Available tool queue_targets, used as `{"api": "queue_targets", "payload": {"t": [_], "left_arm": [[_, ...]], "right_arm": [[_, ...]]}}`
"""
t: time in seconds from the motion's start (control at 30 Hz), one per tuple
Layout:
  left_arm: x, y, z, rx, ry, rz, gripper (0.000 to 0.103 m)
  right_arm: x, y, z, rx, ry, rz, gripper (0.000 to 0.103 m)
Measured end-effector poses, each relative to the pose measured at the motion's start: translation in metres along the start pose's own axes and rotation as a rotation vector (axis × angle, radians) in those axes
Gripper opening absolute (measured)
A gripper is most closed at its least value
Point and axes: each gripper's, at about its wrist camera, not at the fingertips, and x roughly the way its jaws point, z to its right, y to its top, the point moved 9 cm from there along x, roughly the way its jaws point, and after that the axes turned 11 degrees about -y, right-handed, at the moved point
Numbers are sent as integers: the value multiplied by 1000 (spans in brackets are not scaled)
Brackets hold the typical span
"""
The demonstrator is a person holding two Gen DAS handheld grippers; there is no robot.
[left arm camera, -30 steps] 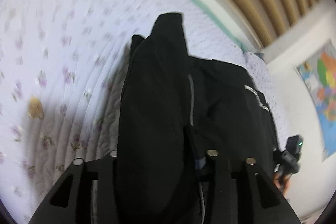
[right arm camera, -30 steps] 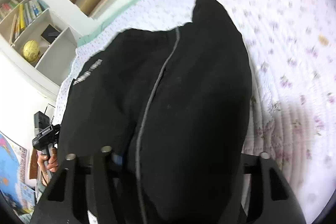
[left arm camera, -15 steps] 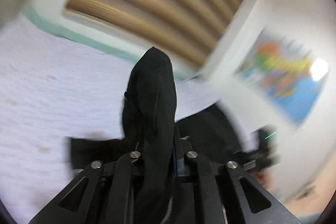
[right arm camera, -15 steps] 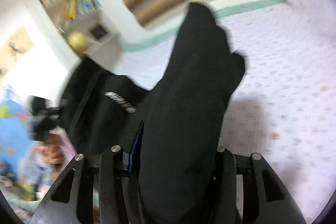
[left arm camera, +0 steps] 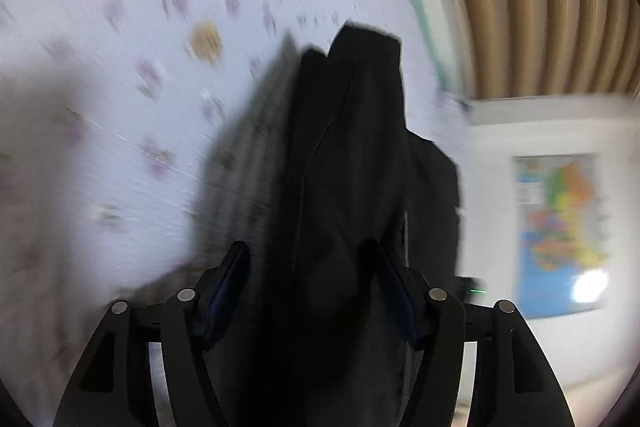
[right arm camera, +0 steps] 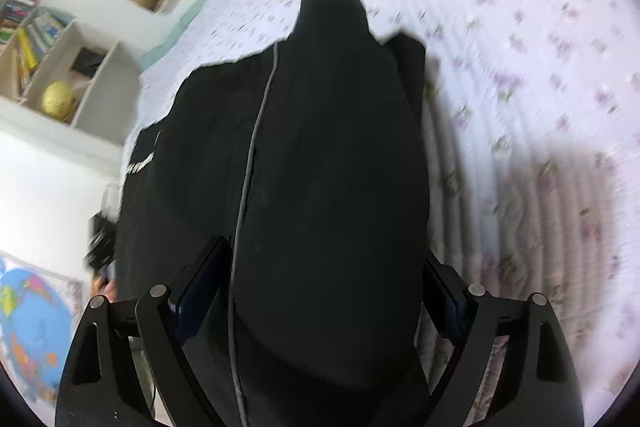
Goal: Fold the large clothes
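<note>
Bulky black fabric garment [right arm camera: 328, 163] with a thin grey seam line, bunched lengthwise, long axis running away from both cameras over the floral quilted bed [right arm camera: 520, 27], left gripper [left arm camera: 314, 267] and right gripper [right arm camera: 324, 267] jaws just spread, cloth loose between them

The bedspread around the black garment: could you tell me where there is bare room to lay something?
Right view: bare floral bedspread right of and beyond the black garment. Left view: bare quilt to its left. Crowded toward the shelf edge.
</note>
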Motion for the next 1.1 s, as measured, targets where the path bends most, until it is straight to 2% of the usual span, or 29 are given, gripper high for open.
{"api": "queue_targets", "payload": {"t": [0.1, 0.13, 0.23, 0.3, 0.33, 0.37, 0.4, 0.47, 0.63, 0.77, 0.87, 0.93, 1.03, 1.1], "left_arm": [[20, 9, 6, -9, -86, -54, 68], [29, 12, 8, -2, -76, -68, 74], [59, 14, 14, 73, 51, -91, 75], [65, 16, 22, 127, 124, -43, 65], [62, 18, 31, 160, 135, -14, 48], [58, 18, 40, 186, 132, 11, 40], [53, 16, 54, 219, 110, 40, 38], [43, 3, 94, 298, 53, 72, 35], [36, -44, 193, 478, -8, 102, 34], [17, -70, 226, 489, -76, 141, 34], [10, -82, 199, 397, -84, 128, 34], [20, -88, 163, 307, -60, 91, 34], [35, -96, 91, 170, 15, 50, 36], [36, -87, 42, 120, 74, 76, 42]], "right_arm": [[5, -7, -10, -54, 66, -24, 92], [11, -7, -17, -85, 57, -24, 92], [28, 8, -29, -102, 24, -1, 92], [25, 17, -28, -79, 41, 31, 84], [19, 20, -28, -63, 50, 47, 80], [13, 23, -28, -53, 59, 63, 70], [5, 22, -26, -49, 75, 84, 60], [-12, 30, -31, -67, 103, 119, 53], [-78, 24, -64, -154, 129, 194, 48], [-138, 15, -71, -172, 143, 274, 47], [-161, 11, -58, -163, 129, 278, 47], [-160, 2, -43, -138, 112, 239, 47], [-126, -11, -14, -100, 32, 159, 47], [-100, -20, 16, -73, -56, 111, 50]]}}
